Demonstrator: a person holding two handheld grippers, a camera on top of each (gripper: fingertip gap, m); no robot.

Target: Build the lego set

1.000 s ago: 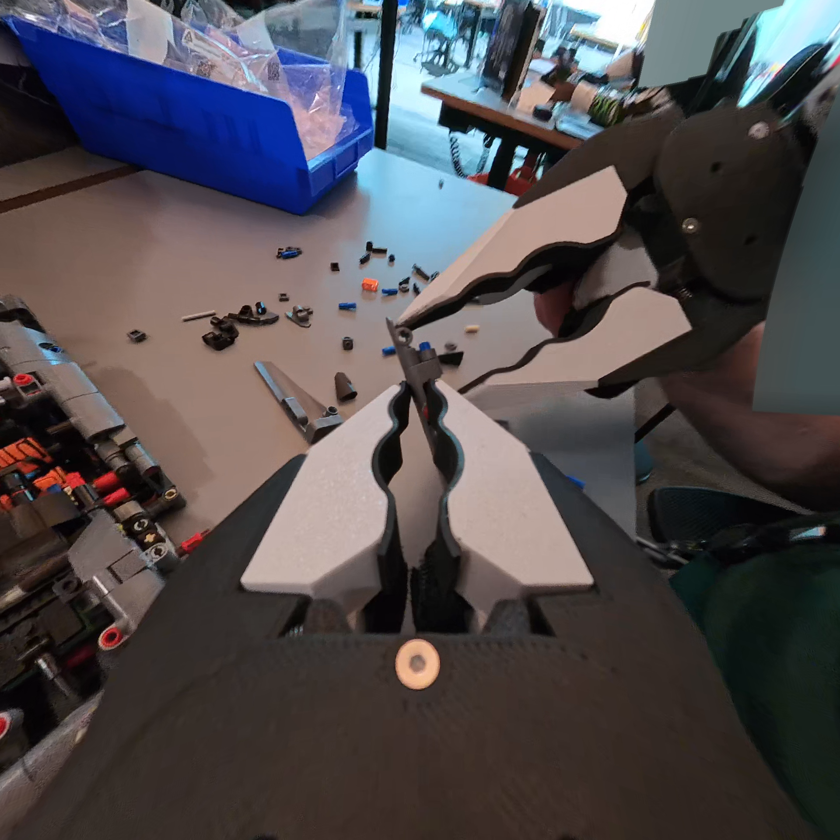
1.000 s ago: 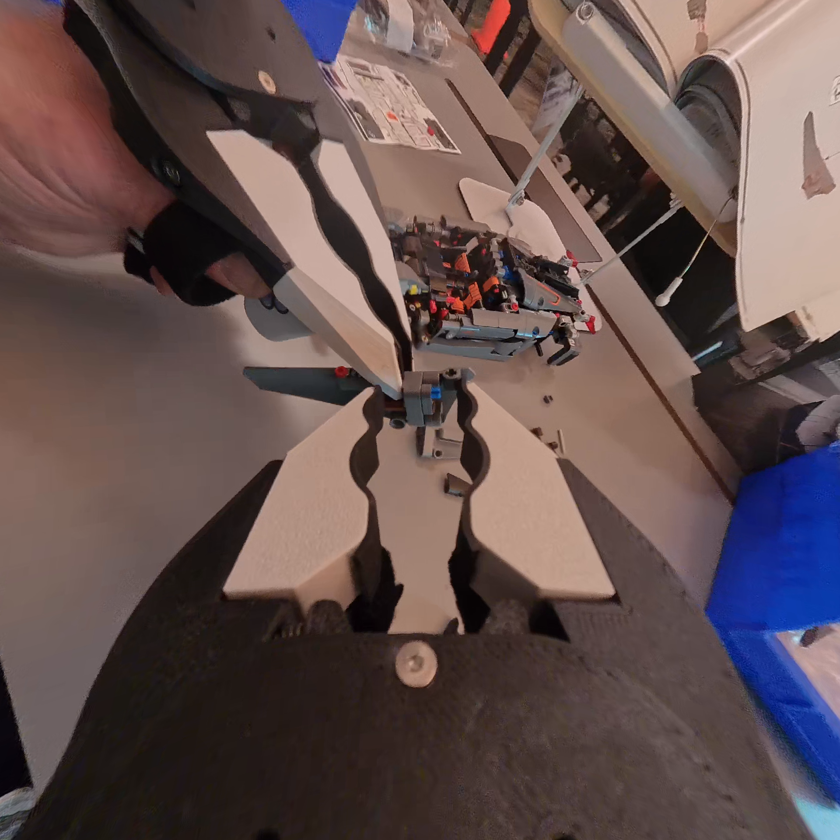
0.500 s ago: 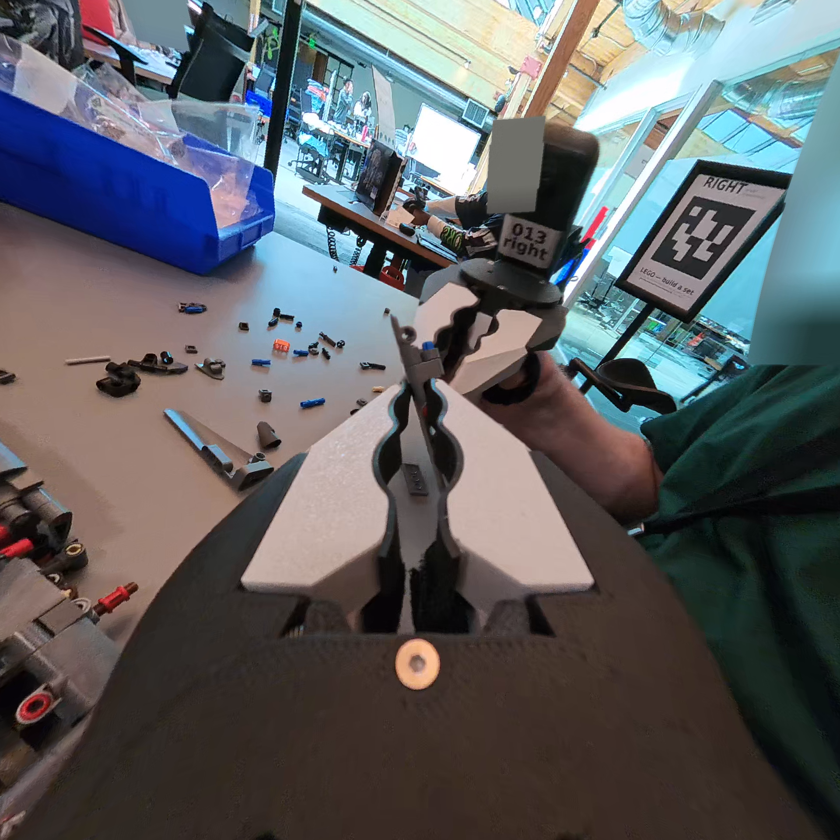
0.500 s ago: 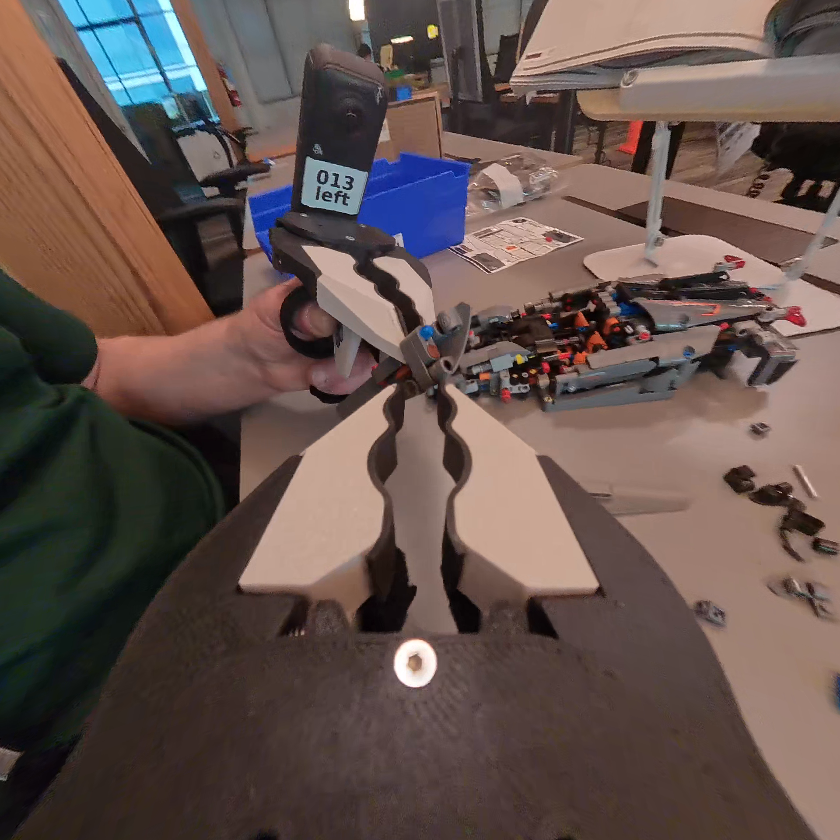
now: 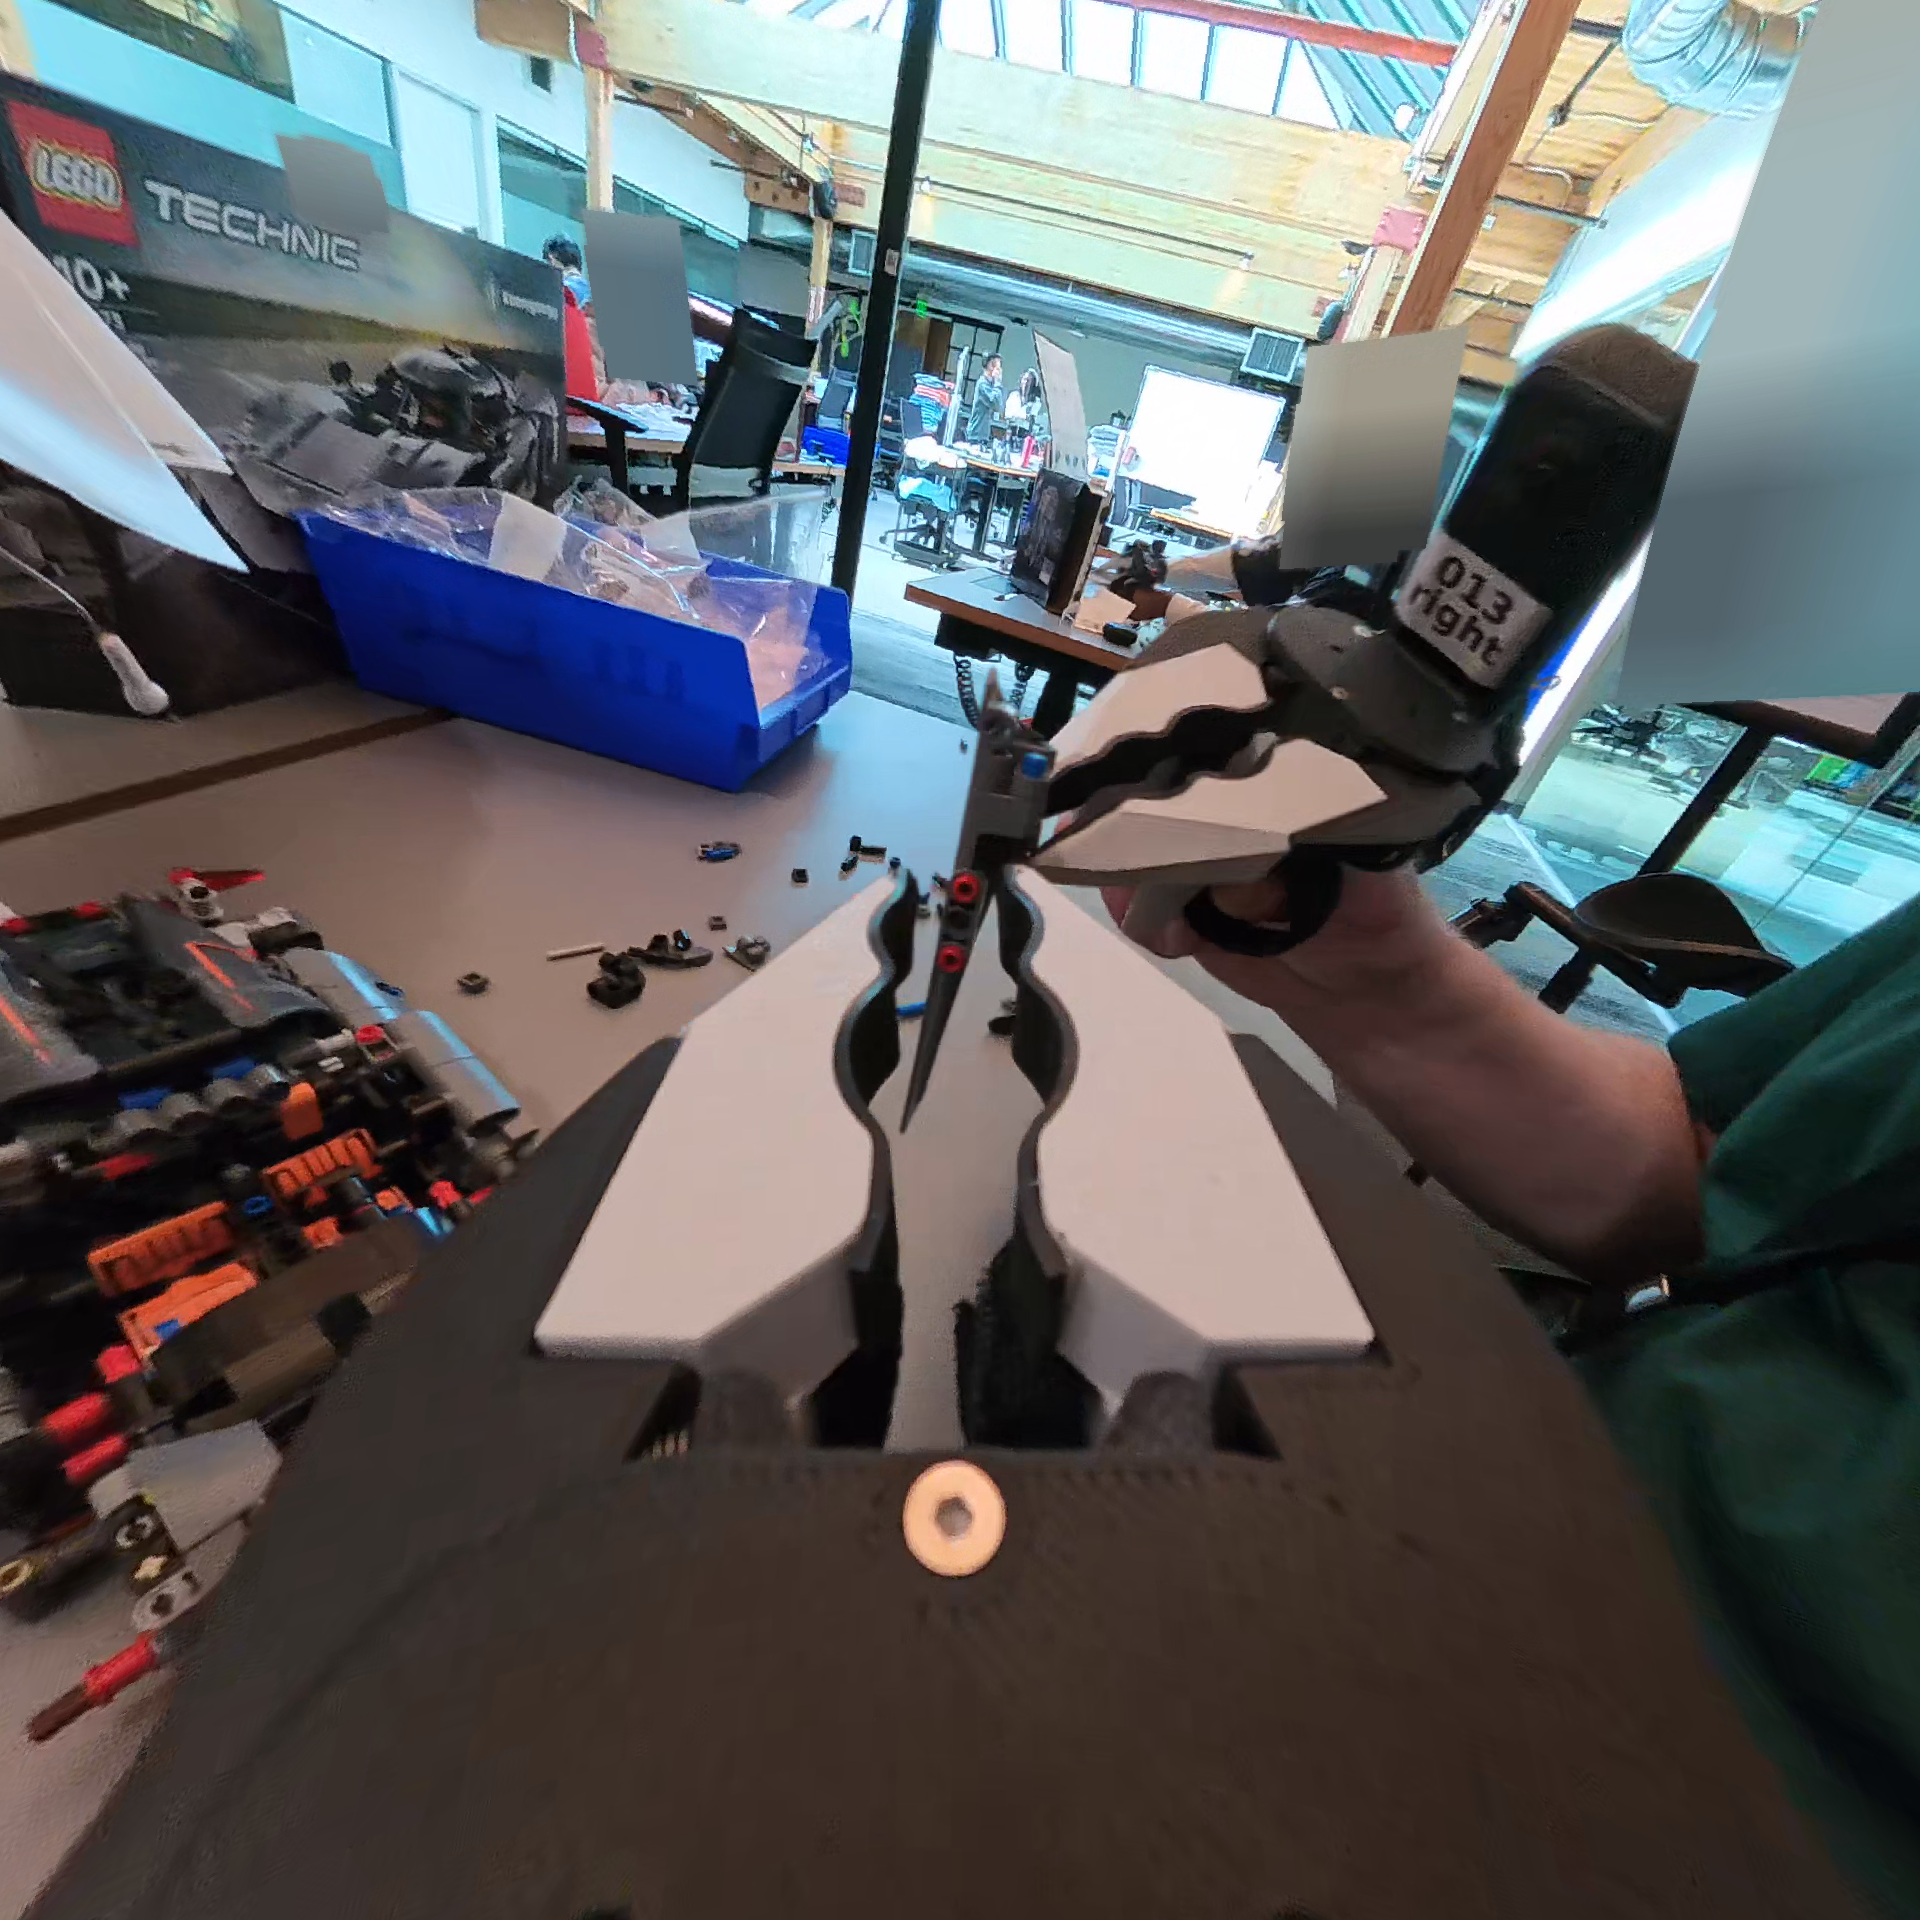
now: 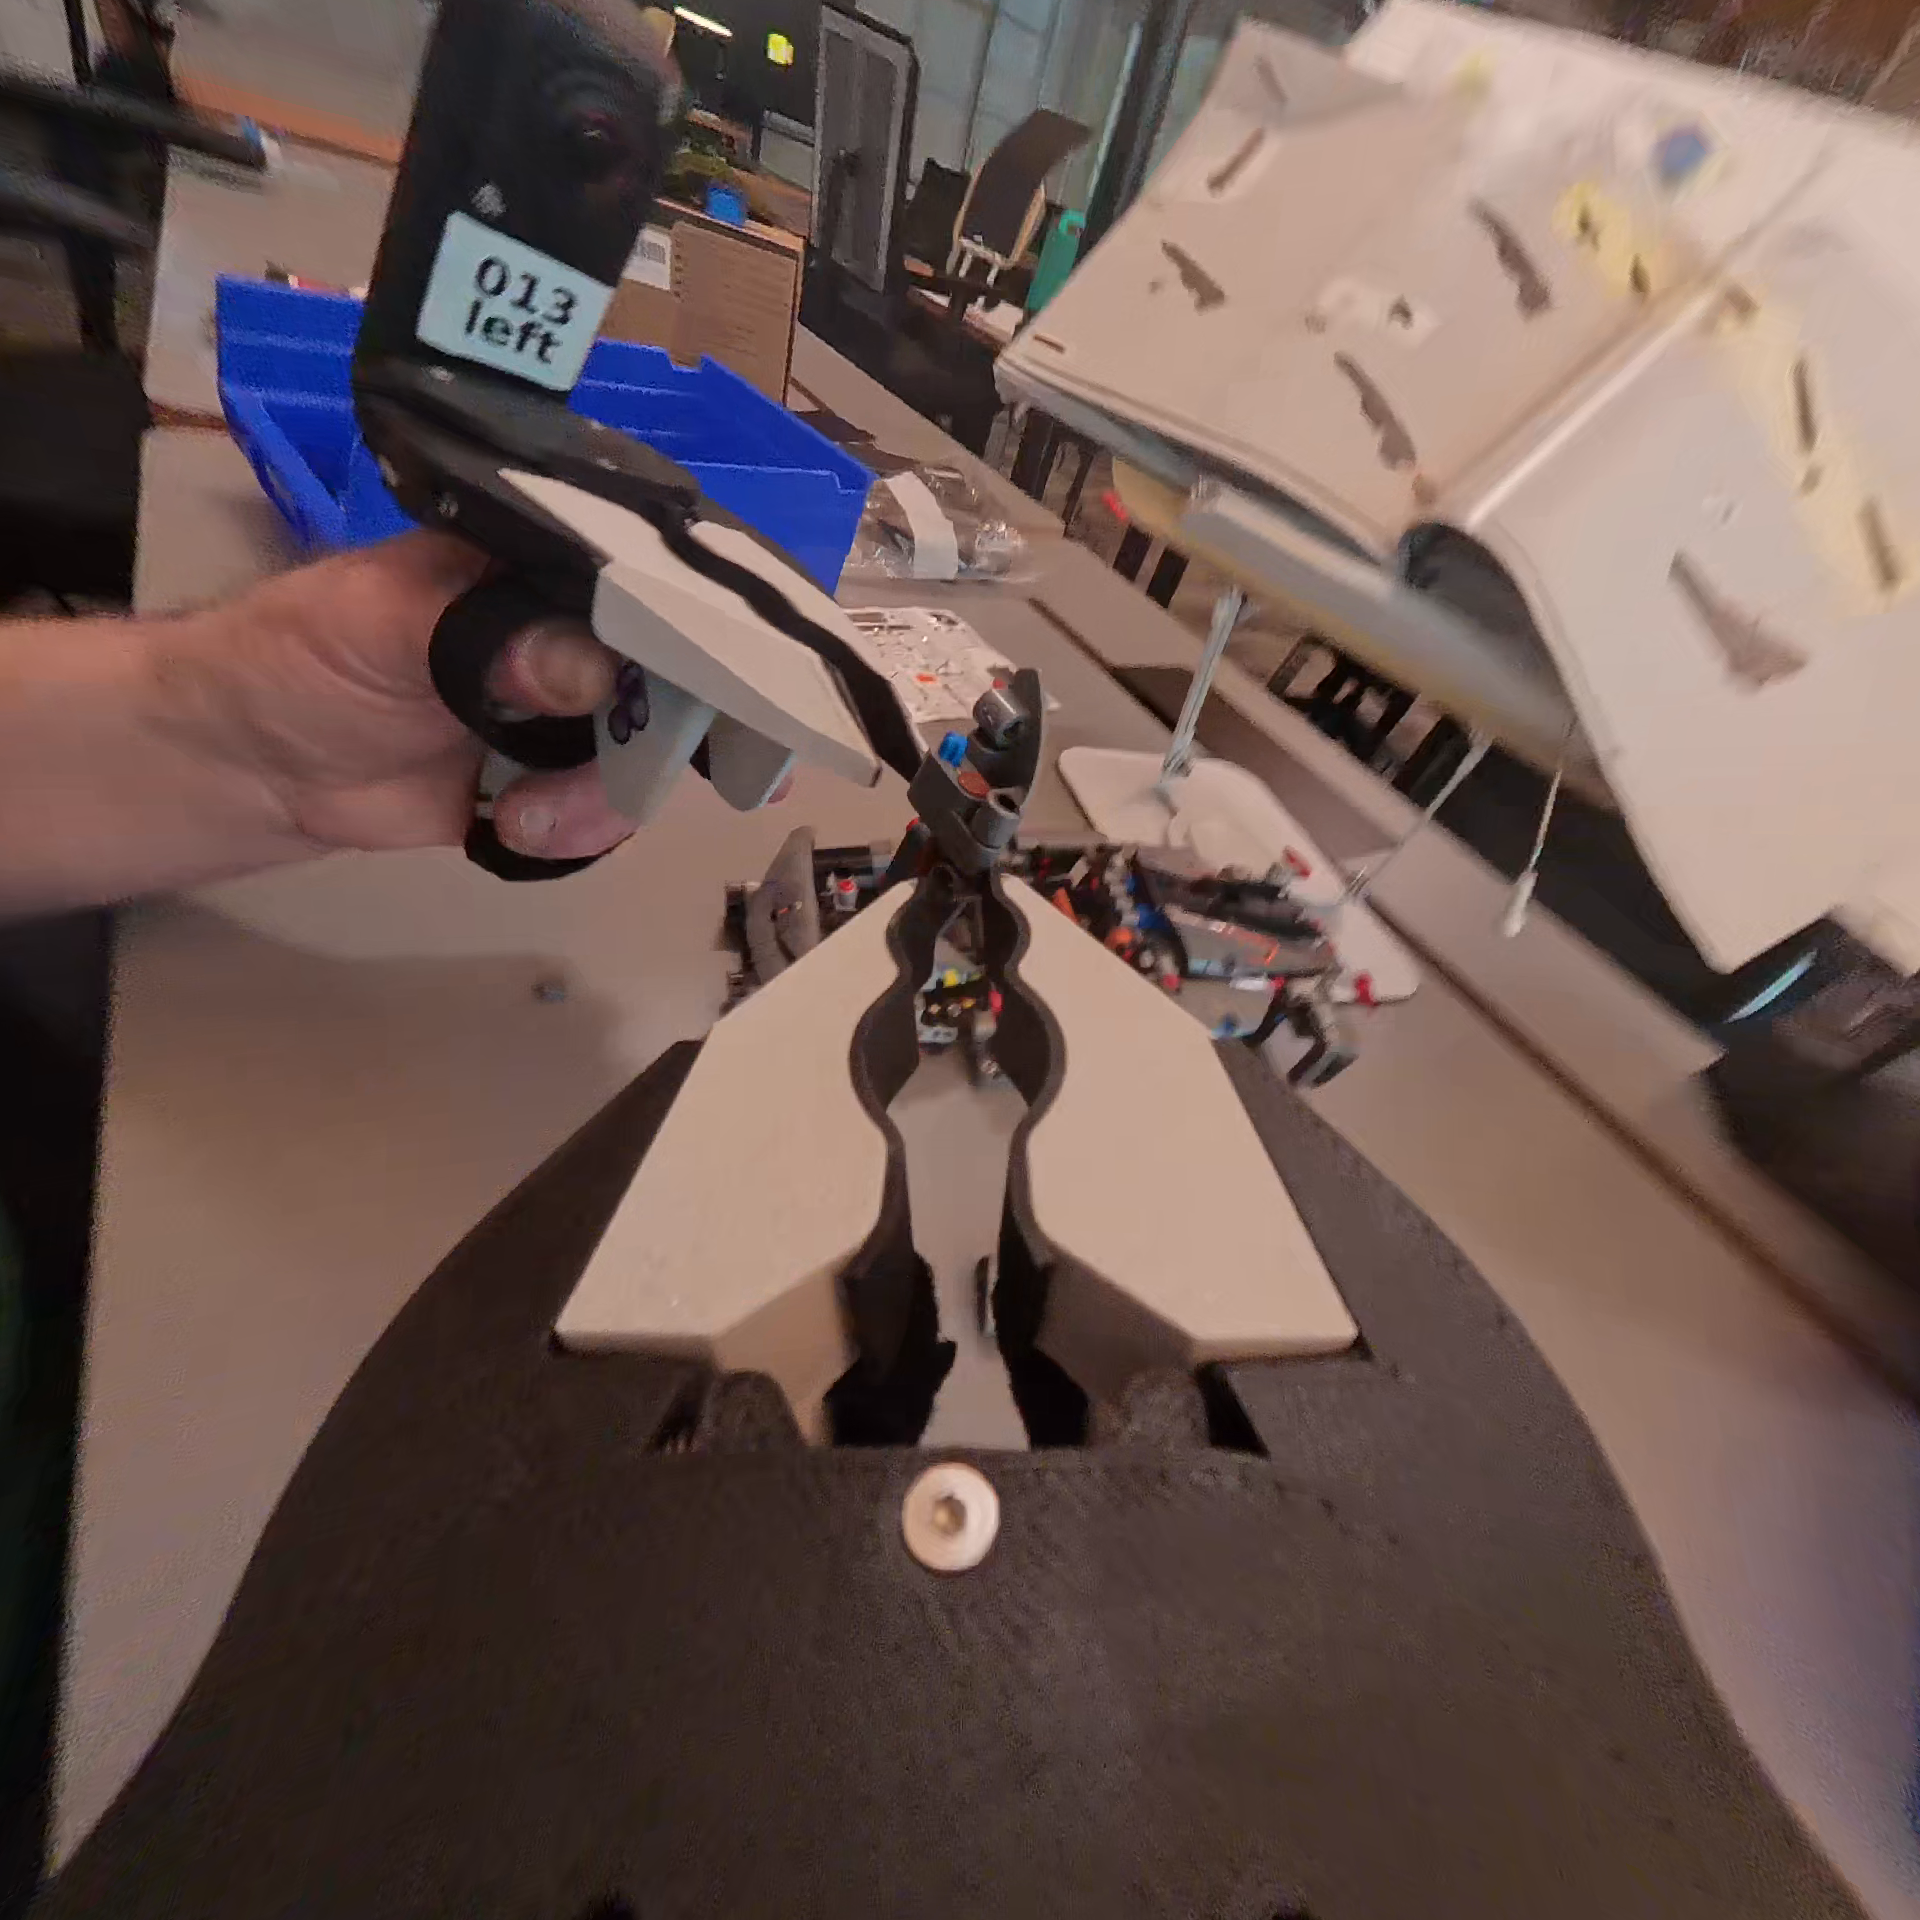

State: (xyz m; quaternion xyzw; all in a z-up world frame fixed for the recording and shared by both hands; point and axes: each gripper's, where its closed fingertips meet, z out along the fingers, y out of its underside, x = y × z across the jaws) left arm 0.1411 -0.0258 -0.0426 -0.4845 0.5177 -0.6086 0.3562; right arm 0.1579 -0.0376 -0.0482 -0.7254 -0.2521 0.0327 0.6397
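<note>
Small grey sub-assembly (image 5: 982,862) held up in the air above the table (image 5: 436,831), between both grippers. Right gripper (image 5: 1039,821) clamped on its upper end, near the blue pin; in the right wrist view the same piece (image 6: 971,800) stands out of the pinched fingertips. Left gripper (image 5: 951,914) spread a little around the lower part, with the red pins and the tapered dark panel hanging in the gap and daylight showing on both sides; from the right wrist view, though, the left gripper (image 6: 894,769) seems to meet the piece at its tip, so contact there cannot be told for sure. Probably held aloft this way to turn the piece, check it, or pass it from one grip to the other without the table in the way.

Half-built Technic car (image 5: 208,1122) lying on the table to the left, well apart from the held piece, most likely the place where the piece belongs. Loose small parts (image 5: 644,956) scattered beyond the fingertips, kept within reach. Blue bin (image 5: 582,655) with clear plastic bags at the far side of the table, set box (image 5: 260,312) propped behind it. Open instruction book (image 6: 1455,343) raised on a stand, presumably for reading while both hands stay busy.
</note>
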